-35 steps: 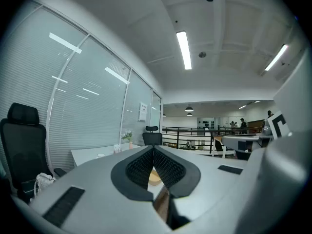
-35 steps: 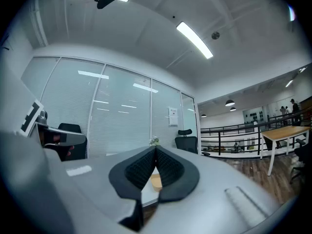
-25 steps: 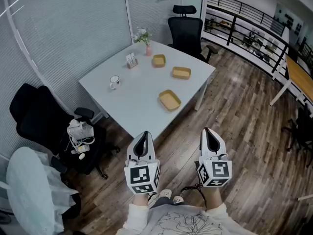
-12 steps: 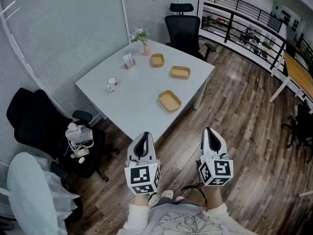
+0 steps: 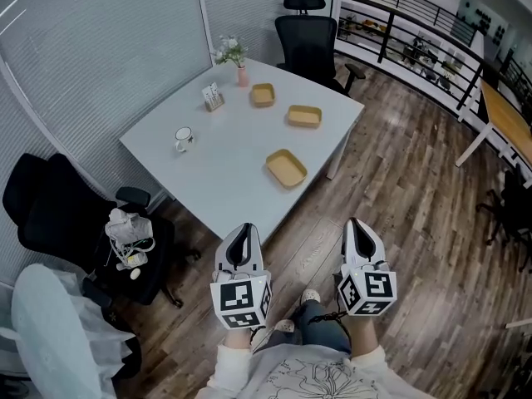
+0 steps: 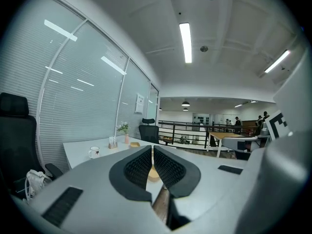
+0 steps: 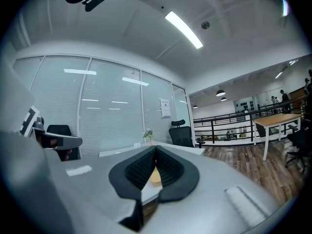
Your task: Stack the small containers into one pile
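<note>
The white square table (image 5: 218,173) stands well ahead of the left gripper (image 5: 241,234) and right gripper (image 5: 357,228), each with jaws together on nothing. On the table, well apart from each other, lie three shallow tan rectangular containers (image 5: 287,168) (image 5: 304,115) (image 5: 263,95). They are probably light, stiff and thin-walled, and best pinched at a rim.

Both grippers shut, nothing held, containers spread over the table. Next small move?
Probably step up to the table and open the right gripper toward the nearest container. It, the middle container and the far container lie apart, unstacked. The right gripper and left gripper are shut, empty, short of the table.
</note>
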`<state>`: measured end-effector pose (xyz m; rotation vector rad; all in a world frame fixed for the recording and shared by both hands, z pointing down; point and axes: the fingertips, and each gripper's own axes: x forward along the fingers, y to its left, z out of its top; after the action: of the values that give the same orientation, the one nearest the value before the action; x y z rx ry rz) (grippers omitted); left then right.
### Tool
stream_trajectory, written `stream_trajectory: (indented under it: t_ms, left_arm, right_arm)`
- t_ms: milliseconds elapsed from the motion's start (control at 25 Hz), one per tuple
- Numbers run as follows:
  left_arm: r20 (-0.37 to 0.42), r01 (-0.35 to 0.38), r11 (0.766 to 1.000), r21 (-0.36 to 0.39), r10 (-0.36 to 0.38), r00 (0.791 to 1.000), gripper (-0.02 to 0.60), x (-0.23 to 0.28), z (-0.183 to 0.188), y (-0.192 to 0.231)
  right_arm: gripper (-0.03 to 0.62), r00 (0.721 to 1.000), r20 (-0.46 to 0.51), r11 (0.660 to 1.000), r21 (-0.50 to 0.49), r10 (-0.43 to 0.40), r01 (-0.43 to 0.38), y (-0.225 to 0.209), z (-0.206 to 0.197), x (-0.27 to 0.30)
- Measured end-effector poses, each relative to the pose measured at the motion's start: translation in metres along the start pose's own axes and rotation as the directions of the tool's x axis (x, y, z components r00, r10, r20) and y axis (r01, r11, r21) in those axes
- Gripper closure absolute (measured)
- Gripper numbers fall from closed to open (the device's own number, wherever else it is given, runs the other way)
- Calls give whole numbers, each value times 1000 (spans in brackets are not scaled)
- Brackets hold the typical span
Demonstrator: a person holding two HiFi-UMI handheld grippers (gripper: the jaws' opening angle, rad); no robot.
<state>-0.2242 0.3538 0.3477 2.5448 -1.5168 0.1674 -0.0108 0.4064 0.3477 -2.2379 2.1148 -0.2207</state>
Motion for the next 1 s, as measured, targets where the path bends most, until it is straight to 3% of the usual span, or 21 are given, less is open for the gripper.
stream_trajectory:
  t_ms: [400,1000]
  left_arm:
    - [-14,-60,998,-5,60,998,574,75,-4,9]
    - [-50,-248,967,-50,246,968,574,229,10,25]
  right_arm:
    - [583,998,-39,999,5,48,-47,-30,-16,85]
    - [582,962,-105,968,17,250,-250,-85,-6,276]
